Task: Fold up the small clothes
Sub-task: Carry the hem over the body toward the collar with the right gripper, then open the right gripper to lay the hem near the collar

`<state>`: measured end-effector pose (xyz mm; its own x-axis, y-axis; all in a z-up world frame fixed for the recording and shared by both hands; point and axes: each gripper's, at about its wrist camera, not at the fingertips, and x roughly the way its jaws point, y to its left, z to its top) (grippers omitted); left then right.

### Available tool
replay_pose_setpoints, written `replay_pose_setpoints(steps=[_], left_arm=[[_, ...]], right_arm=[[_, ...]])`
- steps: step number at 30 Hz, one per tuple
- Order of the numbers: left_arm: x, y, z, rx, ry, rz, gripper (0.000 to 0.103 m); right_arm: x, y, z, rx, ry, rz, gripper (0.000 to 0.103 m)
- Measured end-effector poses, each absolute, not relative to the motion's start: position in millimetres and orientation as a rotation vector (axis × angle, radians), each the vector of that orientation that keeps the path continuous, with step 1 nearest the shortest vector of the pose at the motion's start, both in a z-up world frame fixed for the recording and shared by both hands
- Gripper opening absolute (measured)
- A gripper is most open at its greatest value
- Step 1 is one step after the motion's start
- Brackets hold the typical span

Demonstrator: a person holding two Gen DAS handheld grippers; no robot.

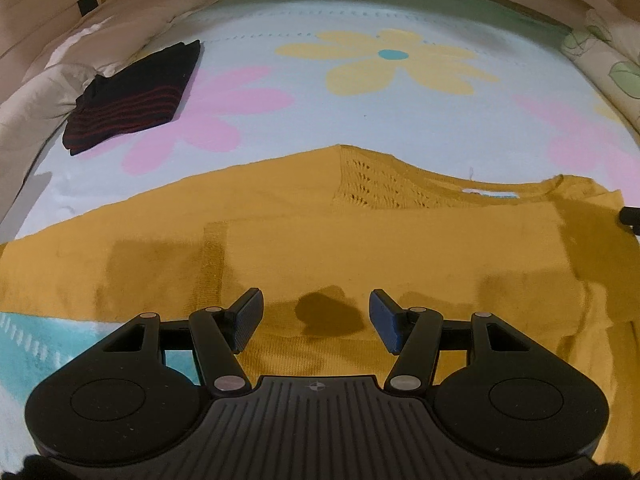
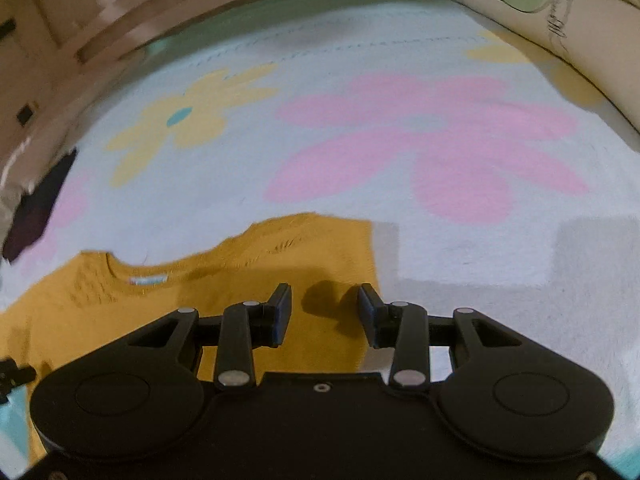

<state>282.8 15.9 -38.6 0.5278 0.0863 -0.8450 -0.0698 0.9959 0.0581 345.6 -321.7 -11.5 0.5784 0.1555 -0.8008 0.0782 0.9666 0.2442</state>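
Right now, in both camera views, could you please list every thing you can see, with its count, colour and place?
top: one, mustard yellow, spread flat on the bed nearest the cameras, a sleeve folded across it, neck label showing.
dark garment: one, black with red stripes, folded, far left on the sheet.
sheet: one, pale blue with pink and yellow flowers, covering the bed.
pillow: one, cream with a green leaf print, far right edge.
bedding: cream, bunched along the far left edge; count unclear.
left tongs: one, black with blue pads, open over the top's near part, gripping nothing.
right tongs: one, black, open over the top's right edge, gripping nothing.
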Motion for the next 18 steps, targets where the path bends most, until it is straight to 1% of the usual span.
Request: replay_pose_setpoints(steps=[3, 5, 6, 7, 8, 9, 12, 13, 16, 18], left_arm=[[283.1, 14.9, -39.6, 0.018, 1.010, 0.089, 0.057], [283.1, 13.9, -41.2, 0.022, 1.012, 0.085, 0.057], [283.2, 13.2, -42.0, 0.024, 1.012, 0.082, 0.057], [283.6, 12.5, -42.8, 0.028, 1.013, 0.081, 0.057], [283.7, 11.8, -43.4, 0.029, 1.012, 0.079, 0.057], [283.7, 11.2, -44.0, 0.030, 1.010, 0.075, 0.057], [283.3, 8.3, -46.3, 0.039, 1.006, 0.068, 0.057], [283.5, 7.2, -47.5, 0.043, 1.005, 0.064, 0.057], [285.4, 3.6, -54.2, 0.063, 1.019, 0.049, 0.057], [286.7, 1.8, -59.8, 0.078, 1.033, 0.042, 0.057]], right_arm=[[343.3, -331.8, -14.2, 0.287, 0.965, 0.038, 0.061], [341.2, -337.2, -18.8, 0.320, 0.982, 0.057, 0.061], [340.5, -340.5, -22.3, 0.360, 0.994, 0.077, 0.059], [340.2, -343.0, -25.7, 0.399, 1.003, 0.098, 0.055], [339.7, -344.0, -29.3, 0.425, 1.017, 0.121, 0.022], [339.5, -342.1, -29.7, 0.416, 1.023, 0.140, 0.010], [339.6, -335.4, -15.8, 0.195, 0.995, 0.089, 0.009], [340.2, -338.0, -13.3, 0.166, 0.992, 0.057, 0.009], [339.9, -352.2, -18.0, 0.219, 0.995, 0.027, 0.009], [339.2, -346.9, -23.8, 0.176, 0.996, 0.030, 0.009]])
